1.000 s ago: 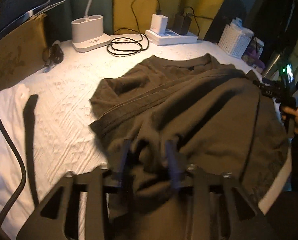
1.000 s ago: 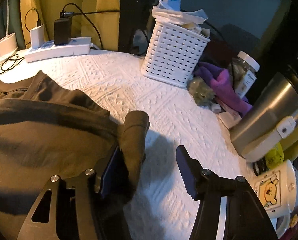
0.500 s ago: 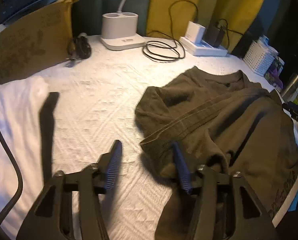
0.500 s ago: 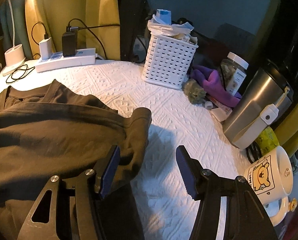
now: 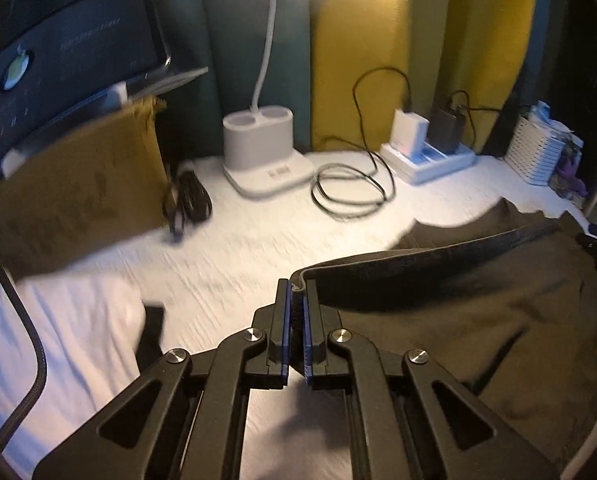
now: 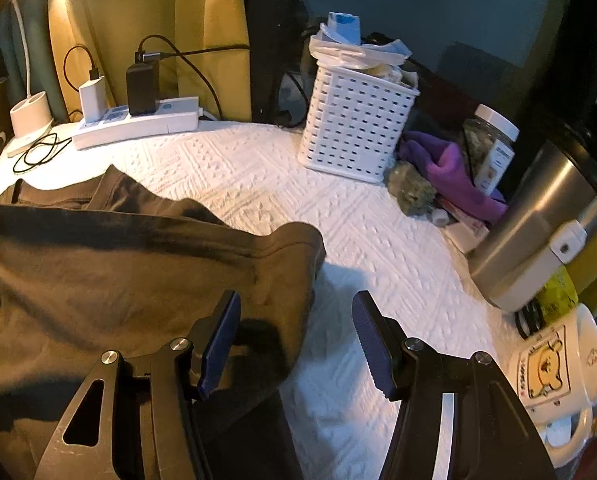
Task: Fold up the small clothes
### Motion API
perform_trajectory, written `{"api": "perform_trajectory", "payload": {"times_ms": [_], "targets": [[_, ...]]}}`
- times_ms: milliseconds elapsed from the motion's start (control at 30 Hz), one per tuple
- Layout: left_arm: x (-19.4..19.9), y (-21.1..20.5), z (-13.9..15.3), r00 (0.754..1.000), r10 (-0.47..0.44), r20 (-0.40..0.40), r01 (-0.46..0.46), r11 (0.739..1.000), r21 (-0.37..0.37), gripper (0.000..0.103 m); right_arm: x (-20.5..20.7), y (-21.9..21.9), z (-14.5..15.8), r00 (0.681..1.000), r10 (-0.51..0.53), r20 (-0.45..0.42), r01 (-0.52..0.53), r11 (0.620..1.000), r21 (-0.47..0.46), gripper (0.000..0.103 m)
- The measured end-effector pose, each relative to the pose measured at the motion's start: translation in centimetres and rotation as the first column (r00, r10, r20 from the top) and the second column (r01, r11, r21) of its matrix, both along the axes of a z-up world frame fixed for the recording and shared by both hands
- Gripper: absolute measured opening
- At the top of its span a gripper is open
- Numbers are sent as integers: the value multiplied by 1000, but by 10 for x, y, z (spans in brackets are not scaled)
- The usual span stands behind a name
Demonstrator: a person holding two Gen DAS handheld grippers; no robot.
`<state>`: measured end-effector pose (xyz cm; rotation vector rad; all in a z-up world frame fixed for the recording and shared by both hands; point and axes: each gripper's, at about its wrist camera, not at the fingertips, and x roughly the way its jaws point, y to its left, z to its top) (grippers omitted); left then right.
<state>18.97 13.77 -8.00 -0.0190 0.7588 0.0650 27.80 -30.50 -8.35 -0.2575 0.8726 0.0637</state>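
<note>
The left gripper (image 5: 294, 312) clenches the shirt (image 5: 478, 300) hem, lifted above the white cloth (image 6: 378, 248); the right gripper (image 6: 296, 340) gapes beside its right edge. Folding looks barely begun.

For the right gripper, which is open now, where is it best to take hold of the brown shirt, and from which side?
Probably the rounded corner of the brown shirt, just ahead of the right gripper. Come from the bare white cover on its right, sliding one finger under the hemmed edge: that corner stands slightly raised, casting a shadow.
</note>
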Motion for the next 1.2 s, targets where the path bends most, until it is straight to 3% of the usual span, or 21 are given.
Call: {"api": "perform_trajectory", "payload": {"times_ms": [100, 300, 367, 400, 433, 500, 700, 767, 800, 867, 967, 1000, 1100, 1200], "targets": [[20, 9, -6, 1000, 18, -6, -18, 1000, 15, 4, 11, 0, -4, 1000, 4, -13, -3, 1000, 23, 60], [39, 21, -23, 992, 57, -111, -58, 998, -9, 6, 26, -4, -22, 999, -18, -44, 20, 999, 36, 60], [32, 23, -21, 990, 86, -110, -87, 996, -6, 19, 26, -9, -21, 998, -29, -48, 32, 998, 54, 60], [26, 25, -18, 989, 103, -105, -104, 995, -7, 39, 26, -10, -19, 998, -34, -43, 37, 998, 53, 60], [17, 27, -15, 989, 116, -97, -119, 993, -19, 51, 24, -12, -17, 999, -40, -35, 42, 998, 53, 60], [0, 26, -10, 989, 115, -92, -120, 992, -47, 52, 21, -18, -11, 999, -46, -23, 48, 997, 66, 60], [-50, -4, -23, 985, -4, -174, -21, 990, -141, 52, 18, -35, 0, 1000, -18, -17, 20, 988, 154, 60], [-67, -13, -29, 980, -40, -193, 6, 985, -173, 52, 19, -40, 0, 999, 0, -32, 7, 977, 213, 43], [-74, -17, -32, 978, -53, -200, 16, 983, -186, 52, 20, -42, -2, 999, 6, -42, 5, 970, 245, 41], [-85, -21, -36, 976, -67, -209, 23, 978, -208, 52, 25, -45, -10, 996, 26, -81, 0, 950, 313, 27], [-95, -23, -44, 975, -53, -216, 4, 975, -224, 52, 29, -39, -23, 992, 60, -114, -17, 937, 350, 16], [-97, -23, -46, 974, -48, -220, -1, 976, -219, 50, 31, -35, -23, 992, 66, -106, -27, 942, 336, 15], [-101, -30, -48, 974, -50, -219, 11, 984, -176, 2, 37, -22, -21, 993, 78, -89, -49, 956, 290, 10], [-105, -28, -48, 980, -10, -201, -20, 989, -147, 0, 46, -7, -25, 995, 76, -64, -65, 985, 159, 10]]}}
